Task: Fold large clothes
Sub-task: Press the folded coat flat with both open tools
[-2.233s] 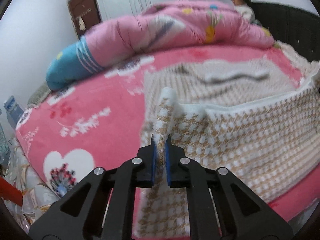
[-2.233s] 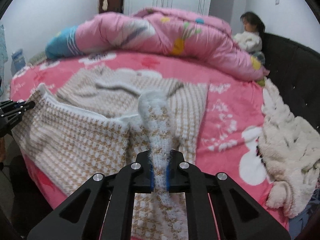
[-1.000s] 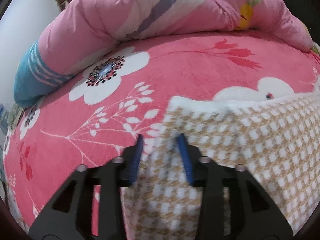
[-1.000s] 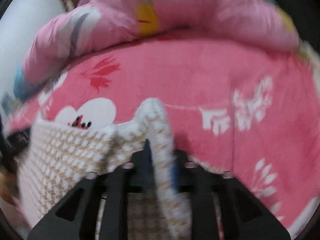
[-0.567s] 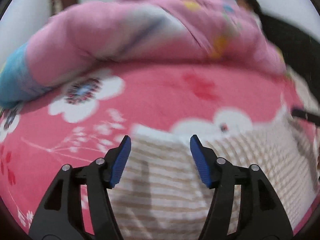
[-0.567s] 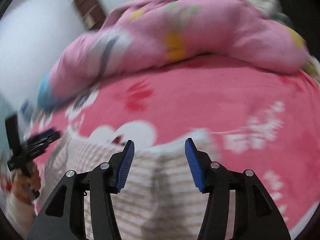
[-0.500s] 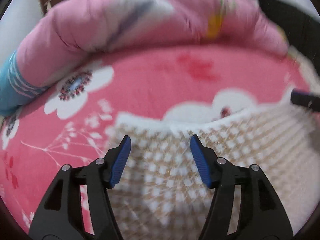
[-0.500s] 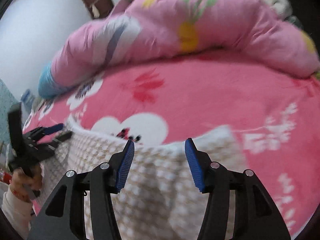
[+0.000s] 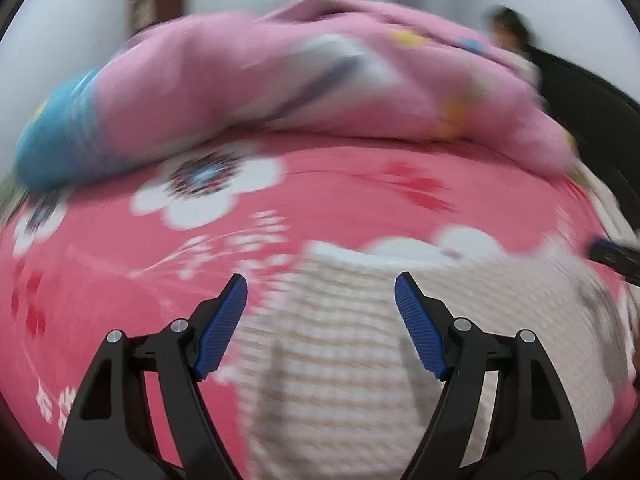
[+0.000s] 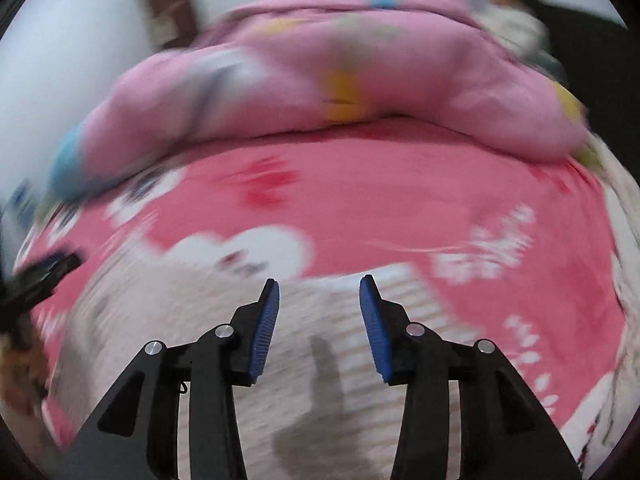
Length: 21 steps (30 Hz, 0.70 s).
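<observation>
Knitted and checked, the garment (image 9: 340,360) lay folded over on the pink bed (image 9: 340,196). The left gripper (image 9: 320,308) had just been widening, the right gripper (image 10: 319,304) narrowing; both stood empty above it. The fold looked released; next probably a fresh edge to grasp.

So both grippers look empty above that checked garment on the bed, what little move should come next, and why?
Probably lower both to a side edge for the next fold. The left gripper, jaws just widened, and the right gripper, jaws just narrowed, hold nothing; the garment lies flat on the bed.
</observation>
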### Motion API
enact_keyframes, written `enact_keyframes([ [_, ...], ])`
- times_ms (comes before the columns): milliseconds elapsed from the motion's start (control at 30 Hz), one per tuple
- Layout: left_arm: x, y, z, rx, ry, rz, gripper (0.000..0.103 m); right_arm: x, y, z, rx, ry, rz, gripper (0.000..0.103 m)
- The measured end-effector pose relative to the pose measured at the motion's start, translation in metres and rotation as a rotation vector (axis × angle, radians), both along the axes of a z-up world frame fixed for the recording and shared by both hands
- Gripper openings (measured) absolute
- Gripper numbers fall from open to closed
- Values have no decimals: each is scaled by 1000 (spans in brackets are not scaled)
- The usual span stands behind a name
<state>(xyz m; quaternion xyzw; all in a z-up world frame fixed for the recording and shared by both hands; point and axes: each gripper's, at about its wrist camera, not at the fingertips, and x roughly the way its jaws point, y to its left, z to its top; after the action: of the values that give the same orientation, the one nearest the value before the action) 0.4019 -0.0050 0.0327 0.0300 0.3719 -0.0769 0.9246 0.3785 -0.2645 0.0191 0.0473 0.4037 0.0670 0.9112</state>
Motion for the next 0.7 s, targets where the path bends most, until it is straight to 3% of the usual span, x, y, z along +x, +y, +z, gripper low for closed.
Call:
enact_keyframes([
  [100,-10,-48,-17,75,40,-117,73,5,44,-25,-26,96,109,42],
  [167,2,-69,-60,190,153,-86,76,18,52,-57,-39,169,93,49],
  [200,7,-68,-75,203,188,-68,83,23,49,-64,-21,168,89,51],
  [267,10,-55,-76,98,192,-33,85,28,32,-65,109,219,65,51],
  [300,7,-50,-69,72,190,-21,84,22,28,-56,119,221,50,51],
  [400,-24,-42,-42,69,128,-51,83,-18,39,-31,36,156,86,51],
  [467,-55,-45,-30,53,87,-141,83,-57,54,-20,-11,104,160,51],
  [533,-72,-53,-39,74,113,-193,83,-74,69,-32,-86,112,188,51],
  [633,-73,-66,-82,181,164,-165,87,-71,80,-70,-154,141,171,56],
  [700,-77,-63,-77,171,133,-153,87,-69,71,-67,-79,159,147,56],
])
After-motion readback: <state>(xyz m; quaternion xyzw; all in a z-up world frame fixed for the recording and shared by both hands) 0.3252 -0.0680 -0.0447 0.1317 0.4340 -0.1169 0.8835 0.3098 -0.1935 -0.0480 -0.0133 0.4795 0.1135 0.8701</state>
